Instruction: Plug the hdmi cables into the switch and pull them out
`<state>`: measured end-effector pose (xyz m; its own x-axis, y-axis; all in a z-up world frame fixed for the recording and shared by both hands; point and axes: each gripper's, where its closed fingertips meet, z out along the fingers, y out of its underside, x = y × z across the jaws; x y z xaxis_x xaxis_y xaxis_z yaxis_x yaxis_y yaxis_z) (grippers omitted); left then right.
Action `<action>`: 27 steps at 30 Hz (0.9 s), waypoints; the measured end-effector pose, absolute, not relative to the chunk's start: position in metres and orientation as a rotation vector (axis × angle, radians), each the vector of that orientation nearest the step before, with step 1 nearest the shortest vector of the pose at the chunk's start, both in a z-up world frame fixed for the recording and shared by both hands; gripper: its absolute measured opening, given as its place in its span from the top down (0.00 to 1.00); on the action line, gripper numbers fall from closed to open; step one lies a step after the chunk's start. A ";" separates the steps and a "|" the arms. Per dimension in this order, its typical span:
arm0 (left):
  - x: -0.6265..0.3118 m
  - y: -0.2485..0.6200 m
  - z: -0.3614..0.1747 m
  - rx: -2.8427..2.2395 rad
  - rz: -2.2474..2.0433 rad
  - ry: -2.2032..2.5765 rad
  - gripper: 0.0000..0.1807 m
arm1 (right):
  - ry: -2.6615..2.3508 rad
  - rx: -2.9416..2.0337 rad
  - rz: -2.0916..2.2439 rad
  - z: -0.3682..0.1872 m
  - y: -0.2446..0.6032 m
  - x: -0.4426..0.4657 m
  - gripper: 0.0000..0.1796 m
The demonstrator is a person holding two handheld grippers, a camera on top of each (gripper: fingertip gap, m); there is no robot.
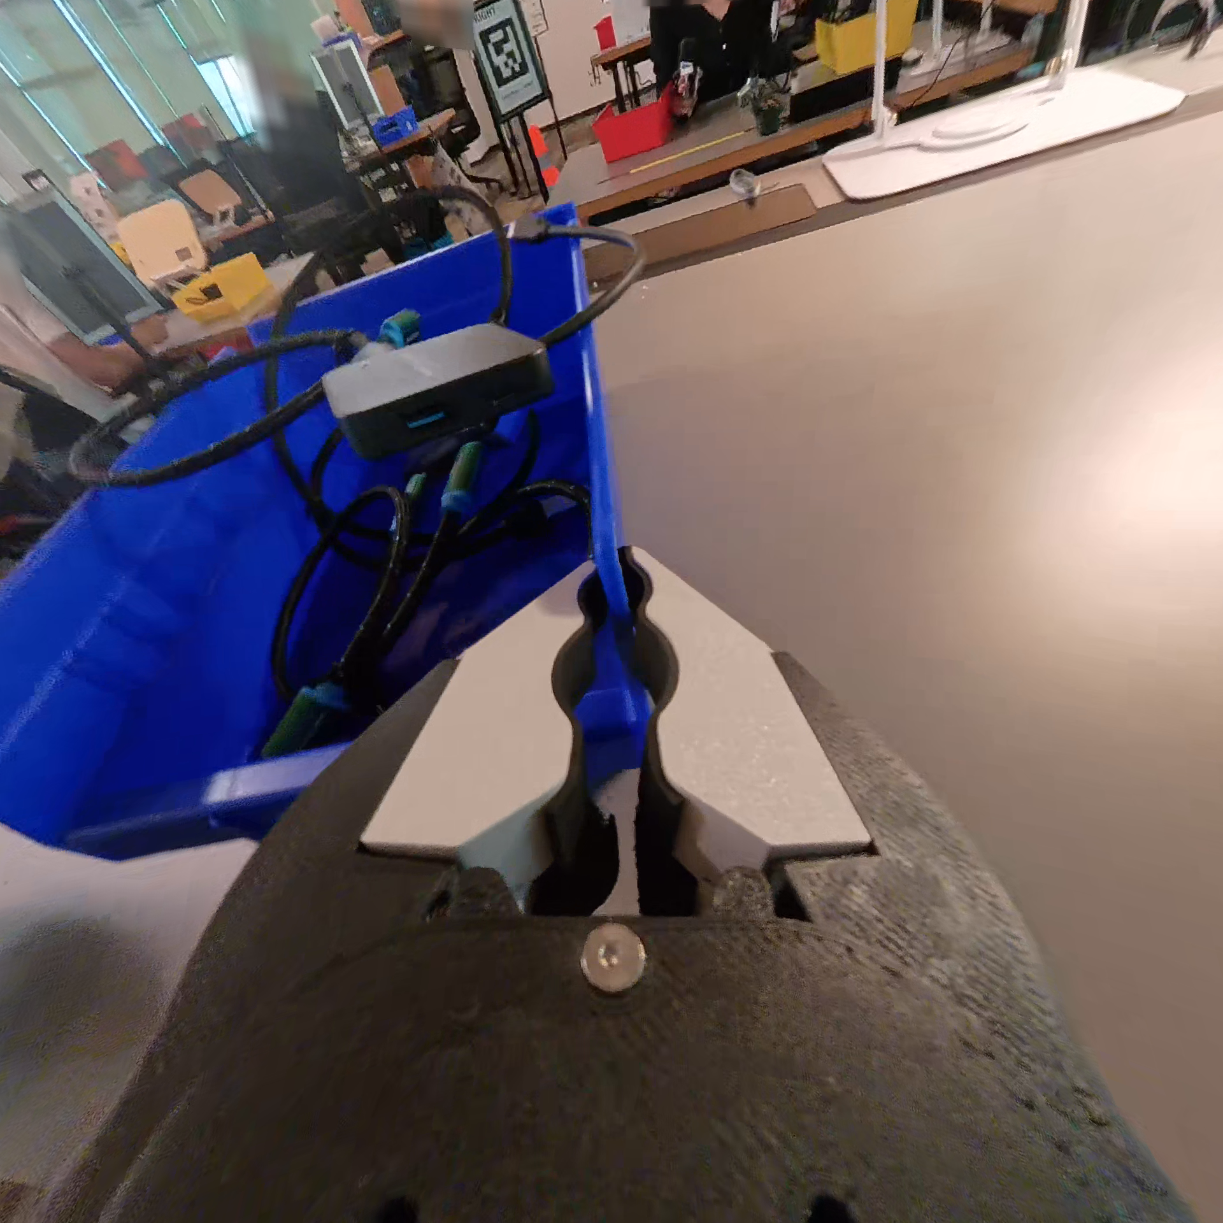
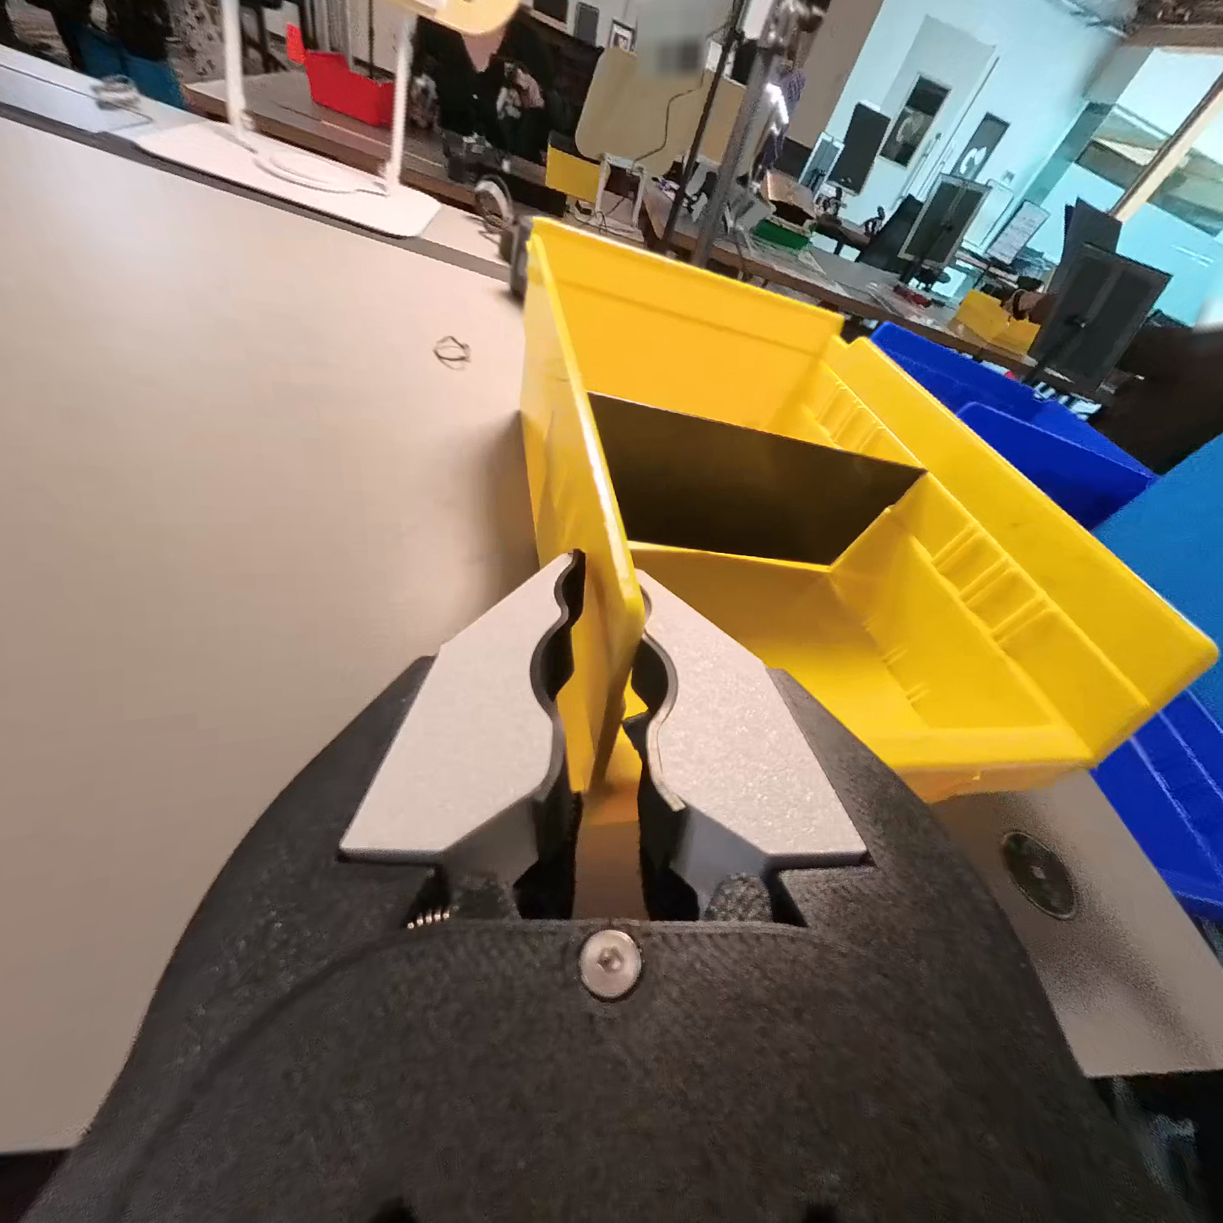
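Note:
In the left wrist view my left gripper (image 1: 615, 569) is shut on the right wall of a blue bin (image 1: 165, 629), near its front corner. Inside the bin a grey switch box (image 1: 437, 387) rests on a tangle of black HDMI cables (image 1: 377, 595) with green and blue plugs; one cable loops over the bin's far rim. In the right wrist view my right gripper (image 2: 612, 576) is shut on the left wall of a yellow bin (image 2: 959, 595), which holds only a black divider (image 2: 728, 490) and looks tilted.
The grey table (image 1: 926, 529) stretches right of the blue bin. More blue bins (image 2: 1059, 450) stand behind the yellow bin. A white lamp base (image 2: 317, 179) and a small wire loop (image 2: 452, 351) lie on the table farther back. People and benches fill the background. Left tips to right tips: about 55 cm.

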<state>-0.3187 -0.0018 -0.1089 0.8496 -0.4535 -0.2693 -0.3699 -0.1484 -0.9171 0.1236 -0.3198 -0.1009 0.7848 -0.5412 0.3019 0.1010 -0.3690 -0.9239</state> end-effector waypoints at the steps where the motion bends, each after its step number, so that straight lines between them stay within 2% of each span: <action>1: -0.327 -0.001 -0.108 -1.771 -0.118 0.615 0.99 | 0.340 -1.840 -0.716 -0.101 -0.320 0.129 0.96; 4: -0.353 0.007 -0.109 -1.785 -0.115 0.589 0.98 | 0.345 -1.870 -0.738 -0.101 -0.315 0.145 0.99; 27: -0.406 0.060 -0.110 -1.855 -0.164 0.495 0.97 | 0.248 -1.891 -0.573 -0.103 -0.287 0.186 0.98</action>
<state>-0.4064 0.0601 -0.1104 0.9013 -0.4132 -0.1302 -0.2538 -0.2600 -0.9316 0.1863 -0.2868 -0.1034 0.8614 -0.4292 0.2715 0.0963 -0.3869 -0.9171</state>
